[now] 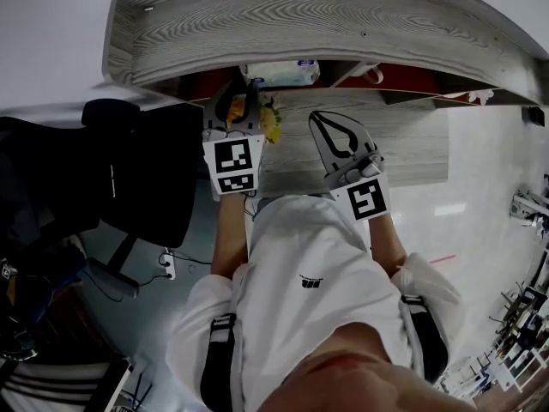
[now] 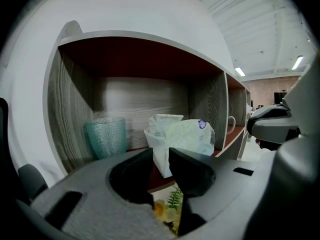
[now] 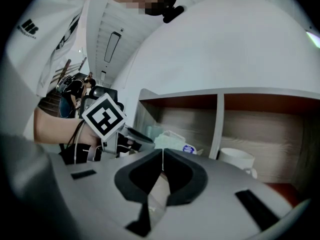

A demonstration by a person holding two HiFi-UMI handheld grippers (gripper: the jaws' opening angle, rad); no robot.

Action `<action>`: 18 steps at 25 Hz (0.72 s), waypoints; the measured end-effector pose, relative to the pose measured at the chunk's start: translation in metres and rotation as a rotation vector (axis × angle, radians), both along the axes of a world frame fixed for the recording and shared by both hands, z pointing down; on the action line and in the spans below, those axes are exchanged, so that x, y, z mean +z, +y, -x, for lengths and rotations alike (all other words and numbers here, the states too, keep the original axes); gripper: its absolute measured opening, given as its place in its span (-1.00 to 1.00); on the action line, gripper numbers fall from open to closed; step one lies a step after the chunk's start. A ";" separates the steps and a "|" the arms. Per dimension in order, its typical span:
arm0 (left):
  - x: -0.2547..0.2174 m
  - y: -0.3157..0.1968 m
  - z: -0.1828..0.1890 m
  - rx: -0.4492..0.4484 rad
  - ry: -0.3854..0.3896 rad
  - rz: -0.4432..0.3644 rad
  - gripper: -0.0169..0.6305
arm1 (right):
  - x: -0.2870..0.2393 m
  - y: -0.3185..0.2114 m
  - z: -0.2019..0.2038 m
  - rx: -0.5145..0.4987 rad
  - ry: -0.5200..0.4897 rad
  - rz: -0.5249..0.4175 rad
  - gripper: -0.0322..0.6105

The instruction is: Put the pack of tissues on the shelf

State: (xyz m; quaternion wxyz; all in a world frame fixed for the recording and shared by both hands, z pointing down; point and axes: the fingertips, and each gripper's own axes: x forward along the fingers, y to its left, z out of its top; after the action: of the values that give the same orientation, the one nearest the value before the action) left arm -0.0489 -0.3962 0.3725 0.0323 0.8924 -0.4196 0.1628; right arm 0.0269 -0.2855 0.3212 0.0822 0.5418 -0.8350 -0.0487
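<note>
Head view, shelf: a grey wood-grain shelf (image 1: 300,24) is stretching across the top of the picture, with dark red showing inside its openings.
Head view, pack of tissues: the pale pack of tissues (image 1: 281,73) is lying inside a shelf opening, just beyond the left gripper's tips.
Head view, left gripper: the left gripper (image 1: 243,101) is reaching toward that opening, above some yellow flowers (image 1: 271,124).
Head view, right gripper: the right gripper (image 1: 322,118) is hanging to the right, lower, over a grey wood surface, well clear of the pack.
Head view, person: a person in a white shirt (image 1: 300,264) is standing below, holding both grippers out in front.
Left gripper view, fingers: the two dark fingers are standing apart, with a clear gap between them and nothing pressed by either one.
Left gripper view, pack: the pack is resting on the red shelf floor straight ahead, past the fingertips, apart from them.
Left gripper view, neighbours: a teal textured glass (image 2: 106,136) is standing upright to the pack's left in the same compartment; a grey divider (image 2: 205,109) is rising just to its right.
Right gripper view, fingers: the fingers are meeting tip to tip, holding nothing.
Right gripper view, pack: the pack is sitting in the left compartment, with the left gripper just in front of it.
Right gripper view, mug: a white mug (image 3: 237,159) is standing in the next compartment, right of the divider.
</note>
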 end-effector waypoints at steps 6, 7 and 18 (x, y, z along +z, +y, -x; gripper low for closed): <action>-0.006 0.009 0.008 -0.006 0.006 -0.013 -0.63 | -0.003 0.005 0.002 -0.005 0.003 -0.007 -0.81; -0.008 0.011 0.008 -0.002 0.009 -0.018 -0.63 | -0.005 0.005 0.003 -0.004 -0.002 -0.016 -0.81; -0.023 0.036 0.004 0.028 0.049 -0.054 -0.63 | -0.012 0.013 0.002 -0.003 -0.014 -0.022 -0.82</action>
State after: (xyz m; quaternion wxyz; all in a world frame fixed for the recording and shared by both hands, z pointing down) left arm -0.0528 -0.3600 0.3496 0.0161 0.9025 -0.4104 0.1297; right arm 0.0253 -0.2720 0.3096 0.0704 0.5416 -0.8359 -0.0541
